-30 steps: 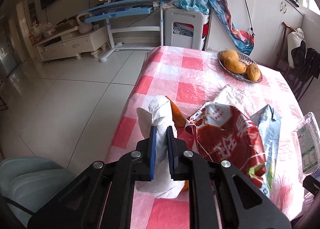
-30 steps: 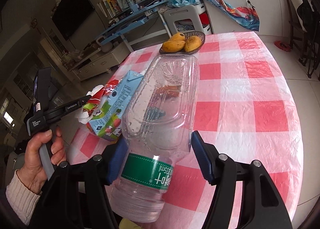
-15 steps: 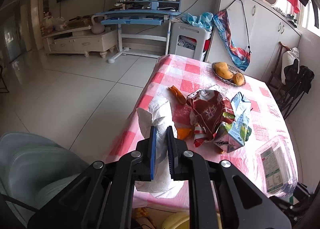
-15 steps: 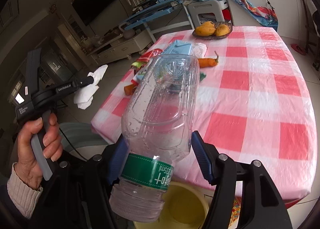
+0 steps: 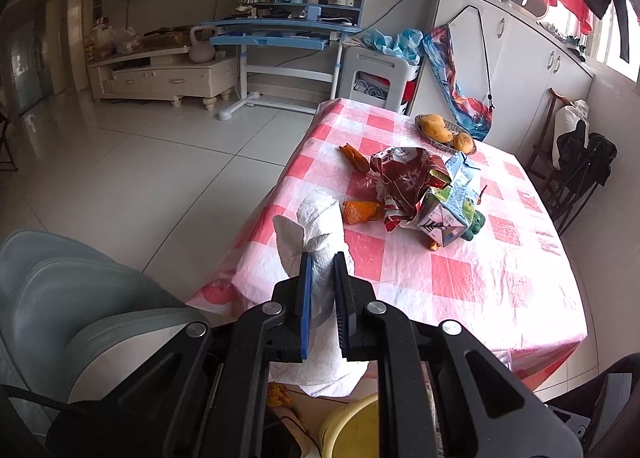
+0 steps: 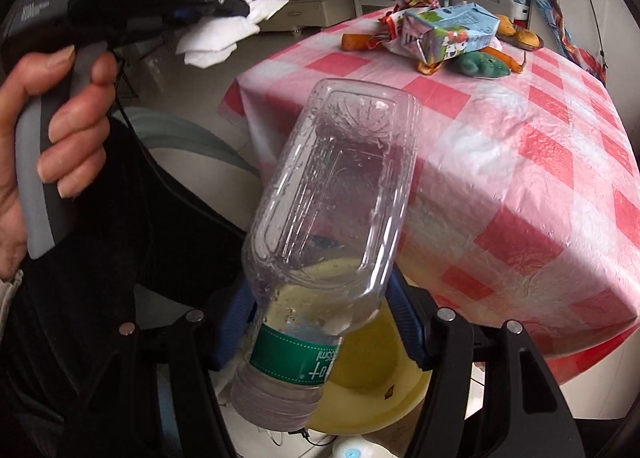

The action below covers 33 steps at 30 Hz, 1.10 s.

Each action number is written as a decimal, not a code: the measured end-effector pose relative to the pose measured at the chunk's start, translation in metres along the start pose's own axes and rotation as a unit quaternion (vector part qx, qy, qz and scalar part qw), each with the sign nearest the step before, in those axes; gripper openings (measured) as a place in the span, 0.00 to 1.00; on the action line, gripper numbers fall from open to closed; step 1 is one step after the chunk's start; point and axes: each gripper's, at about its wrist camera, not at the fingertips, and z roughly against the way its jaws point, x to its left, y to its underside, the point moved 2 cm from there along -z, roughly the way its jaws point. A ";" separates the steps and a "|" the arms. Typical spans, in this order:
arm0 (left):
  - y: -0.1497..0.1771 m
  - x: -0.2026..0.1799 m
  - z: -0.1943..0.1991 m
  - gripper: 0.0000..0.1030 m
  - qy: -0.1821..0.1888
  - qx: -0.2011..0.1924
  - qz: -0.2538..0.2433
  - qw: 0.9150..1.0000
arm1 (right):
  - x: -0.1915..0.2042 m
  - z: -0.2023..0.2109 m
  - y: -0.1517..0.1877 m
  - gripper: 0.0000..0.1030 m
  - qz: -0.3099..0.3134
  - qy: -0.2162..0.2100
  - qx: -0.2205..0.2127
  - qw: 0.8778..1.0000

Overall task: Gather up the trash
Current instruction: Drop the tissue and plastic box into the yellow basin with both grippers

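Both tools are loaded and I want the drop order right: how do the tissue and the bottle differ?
The tissue is soft, white and crumpled; the bottle is rigid, clear plastic with a green label. The left tool pinches the tissue in a narrow gap; the right tool spreads wide around the bottle near its neck. The bottle is much bulkier. Both are held off the table, near the yellow bin.

The left gripper (image 5: pixel 321 262) is pinched nearly closed on a white paper towel (image 5: pixel 316 234), held out level off the near corner of the checked table (image 5: pixel 460 286). The person's left hand (image 6: pixel 60 129) wraps its grey handle. The right gripper (image 6: pixel 320 322) clamps a clear plastic bottle (image 6: pixel 332 217), tilted, beside the same corner.
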 end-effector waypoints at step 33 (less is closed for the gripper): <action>0.118 -0.094 0.019 0.20 0.127 0.121 -0.156 0.972 | -0.070 0.076 -0.013 0.84 -0.172 0.081 -0.183 0.965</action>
